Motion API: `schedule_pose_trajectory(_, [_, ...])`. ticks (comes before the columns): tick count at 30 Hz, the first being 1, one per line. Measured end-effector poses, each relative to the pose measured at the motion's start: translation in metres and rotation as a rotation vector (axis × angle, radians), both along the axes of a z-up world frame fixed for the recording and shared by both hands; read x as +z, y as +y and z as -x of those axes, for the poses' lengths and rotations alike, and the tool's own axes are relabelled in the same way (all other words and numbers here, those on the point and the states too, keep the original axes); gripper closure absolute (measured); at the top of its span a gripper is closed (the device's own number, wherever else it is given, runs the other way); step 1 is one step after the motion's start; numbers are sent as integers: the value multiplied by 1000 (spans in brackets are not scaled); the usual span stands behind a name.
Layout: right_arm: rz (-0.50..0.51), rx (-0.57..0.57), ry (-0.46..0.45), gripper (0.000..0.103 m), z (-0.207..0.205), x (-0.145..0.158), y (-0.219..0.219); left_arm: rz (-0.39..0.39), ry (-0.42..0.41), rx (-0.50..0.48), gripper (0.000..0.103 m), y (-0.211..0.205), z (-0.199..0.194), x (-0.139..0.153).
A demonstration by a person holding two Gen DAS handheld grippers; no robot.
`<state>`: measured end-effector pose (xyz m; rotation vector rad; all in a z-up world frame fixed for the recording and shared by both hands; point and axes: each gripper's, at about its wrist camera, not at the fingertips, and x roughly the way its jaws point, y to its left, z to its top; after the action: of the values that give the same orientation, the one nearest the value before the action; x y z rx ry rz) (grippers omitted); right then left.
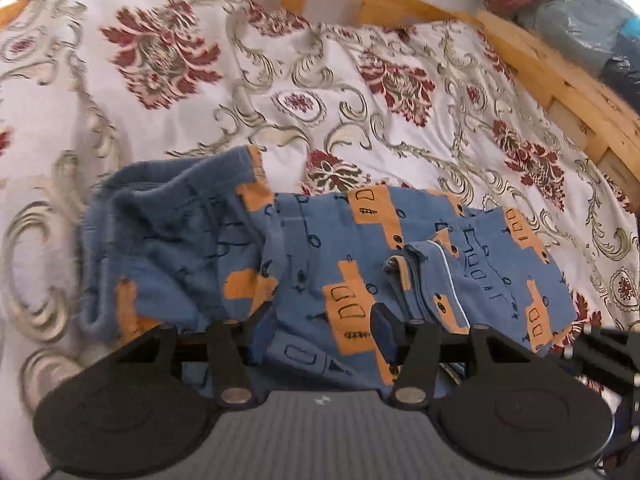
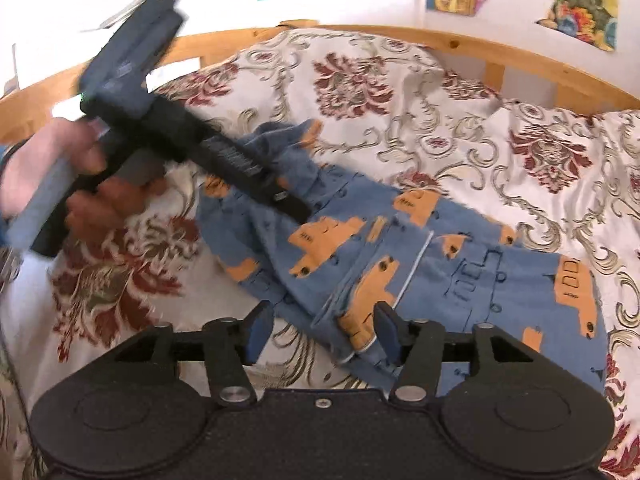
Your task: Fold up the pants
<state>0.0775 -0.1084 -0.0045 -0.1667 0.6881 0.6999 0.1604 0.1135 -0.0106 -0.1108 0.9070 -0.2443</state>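
We held both grippers over the pants (image 1: 320,256), which lay folded across the floral bedspread (image 1: 160,80). The left gripper (image 1: 324,332) and right gripper (image 2: 320,332) stood with jaws apart, gripping nothing, likely having let the fold settle. Only the right view showed the hand (image 2: 60,176) on the left tool; only the left showed the bunched waistband end.

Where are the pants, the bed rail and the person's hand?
pants (image 1: 320,248): left wrist view, blue middle.
bed rail (image 2: 500,46): right wrist view, top wooden bar.
hand (image 2: 48,168): right wrist view, its back.
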Motion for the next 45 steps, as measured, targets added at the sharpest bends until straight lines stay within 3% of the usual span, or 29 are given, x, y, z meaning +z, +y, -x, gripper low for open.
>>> schedule_pose_trajectory(5, [-6,43,102,43,-10,-14,8,13,21,81,44,12,19,-7])
schedule_pose_trajectory(10, [-3,56,43,43,-7,-1,2,69,53,206,43,38,40,-15])
schedule_pose_trajectory(12, [-1,40,17,34,-15,7,-7,90,53,242,42,44,48,-13])
schedule_pose_trajectory(13, [3,29,7,29,-21,10,-11,97,41,254,41,46,52,-12])
schedule_pose_trajectory(17, [39,-3,-8,29,-62,16,-25,122,-46,298,33,45,60,0])
schedule_pose_trajectory(24, [34,76,55,29,-138,33,-15,-5,-165,335,33,13,41,10])
schedule_pose_trajectory(29, [112,100,57,36,-168,31,-1,-36,-167,359,34,-2,32,-1])
schedule_pose_trajectory(31, [136,153,60,40,-167,28,4,-69,-162,362,37,-8,28,-6])
schedule_pose_trajectory(35, [110,220,103,40,-165,28,17,-134,-159,406,65,-13,26,-11])
schedule_pose_trajectory(40, [98,295,82,41,-174,39,58,-48,-123,570,80,7,41,-21])
schedule_pose_trajectory(45, [38,354,178,57,-190,36,105,34,-102,671,85,22,62,-30])
